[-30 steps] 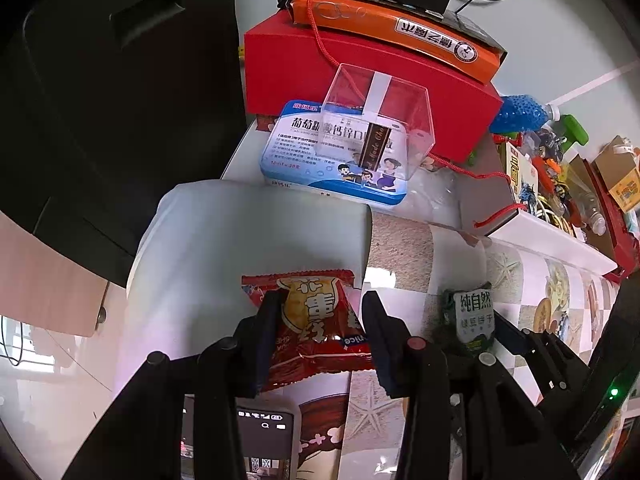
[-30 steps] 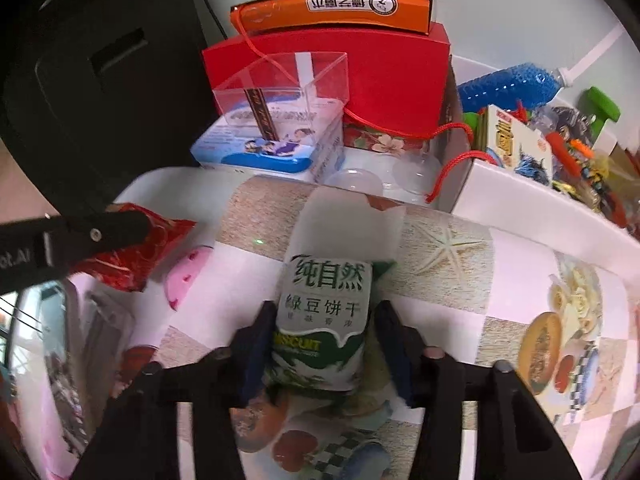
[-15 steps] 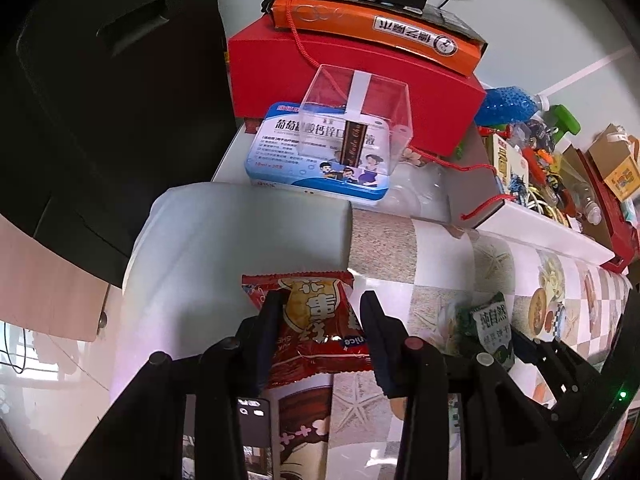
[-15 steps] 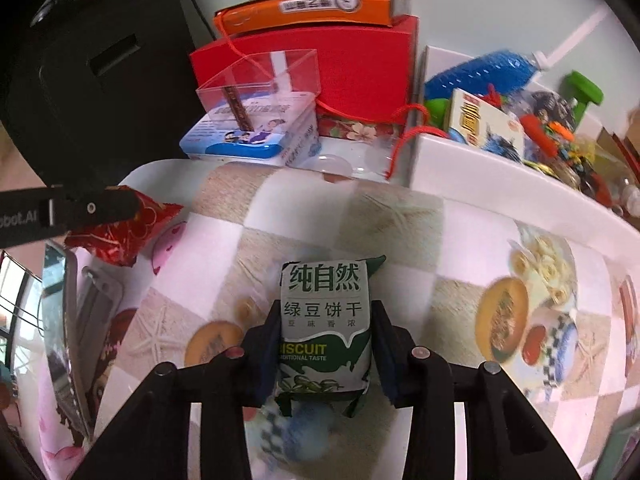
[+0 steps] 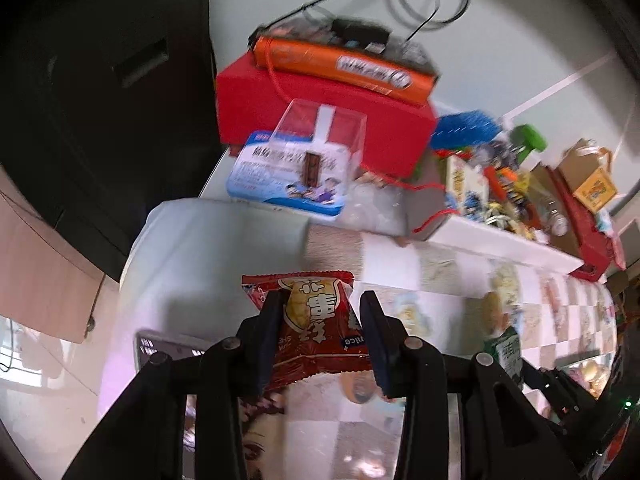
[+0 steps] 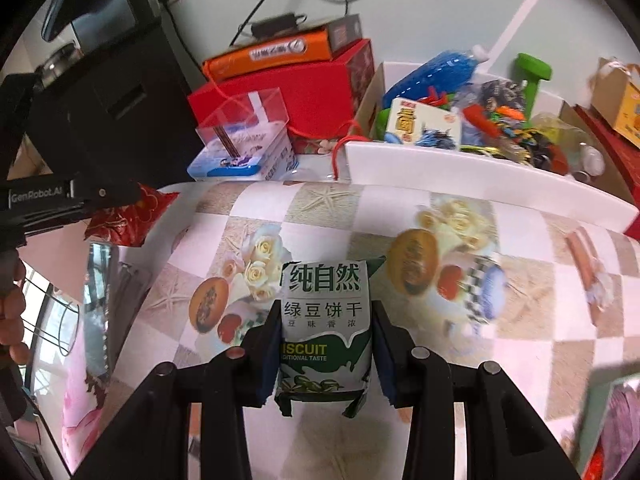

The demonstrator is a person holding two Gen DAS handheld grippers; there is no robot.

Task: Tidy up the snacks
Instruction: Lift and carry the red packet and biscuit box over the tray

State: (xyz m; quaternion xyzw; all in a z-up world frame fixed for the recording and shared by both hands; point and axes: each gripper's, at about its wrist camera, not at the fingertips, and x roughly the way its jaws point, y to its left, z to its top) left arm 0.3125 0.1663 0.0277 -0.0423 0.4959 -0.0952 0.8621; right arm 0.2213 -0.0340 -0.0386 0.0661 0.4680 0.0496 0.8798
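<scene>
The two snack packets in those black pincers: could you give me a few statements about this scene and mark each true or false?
1. The left gripper clamps a red crinkly snack packet. True.
2. The right gripper is empty. False: it clamps a green-and-white biscuit packet.
3. A clear plastic box sits on a blue-and-white tin. True.
4. The orange box lies under the red gift box. False: it lies on top.
</scene>
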